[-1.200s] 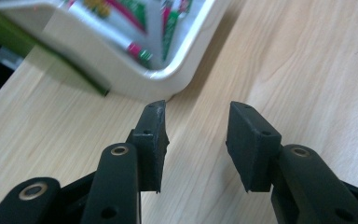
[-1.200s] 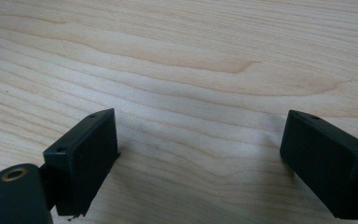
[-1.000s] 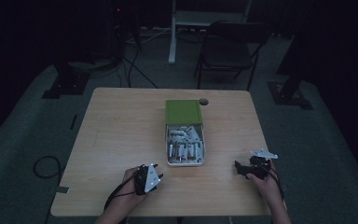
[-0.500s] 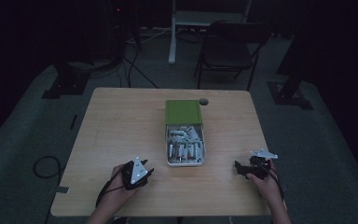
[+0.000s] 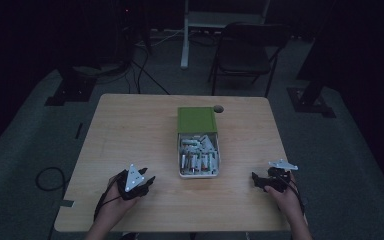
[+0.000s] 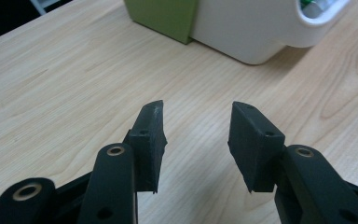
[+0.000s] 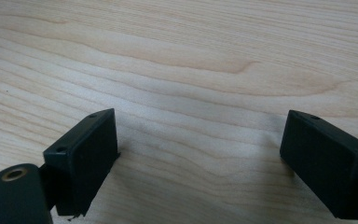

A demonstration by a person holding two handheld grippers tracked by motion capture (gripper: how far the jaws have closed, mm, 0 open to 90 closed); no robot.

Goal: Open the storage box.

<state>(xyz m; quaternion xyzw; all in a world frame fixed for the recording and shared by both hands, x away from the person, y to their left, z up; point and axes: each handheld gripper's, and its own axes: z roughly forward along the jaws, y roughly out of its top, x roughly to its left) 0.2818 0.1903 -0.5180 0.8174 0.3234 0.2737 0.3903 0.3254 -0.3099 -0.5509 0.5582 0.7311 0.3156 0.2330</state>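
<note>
- Dim room all around, dark floor and a folding chair (image 5: 244, 50) behind; my work is on the pale wooden table (image 5: 130, 130).
- My left gripper (image 6: 196, 140) has its jaws part open, nothing between them, bare wood showing in the gap. They have just been opening a little further.
- In the high view this left gripper (image 5: 147, 181) sits near the front edge of the table, left of centre, aimed toward the middle.
- My right gripper (image 7: 200, 154) has its jaws spread wide and empty, over plain wood grain.
- From above, the right gripper (image 5: 256, 180) rests near the front right corner, pointing inward along the edge.
- Between the two, a bit farther from me, lies the white tray (image 5: 216, 172), with small batteries (image 5: 195, 160) heaped inside; I cannot count them or read how each one lies.
- A green lid (image 5: 196, 120) lies at the tray's far end, touching it, and the pair runs lengthwise away from me.
- In my left gripper view the tray (image 6: 251, 32) is ahead and to the right, the green lid (image 6: 168, 16) just left of it.
- I judge the left gripper slightly nearer the tray than the right; it would have to go forward and rightward, then over the rim.
- A small dark round thing (image 5: 218, 108) sits by the lid's far right corner; too small to tell what it is.
</note>
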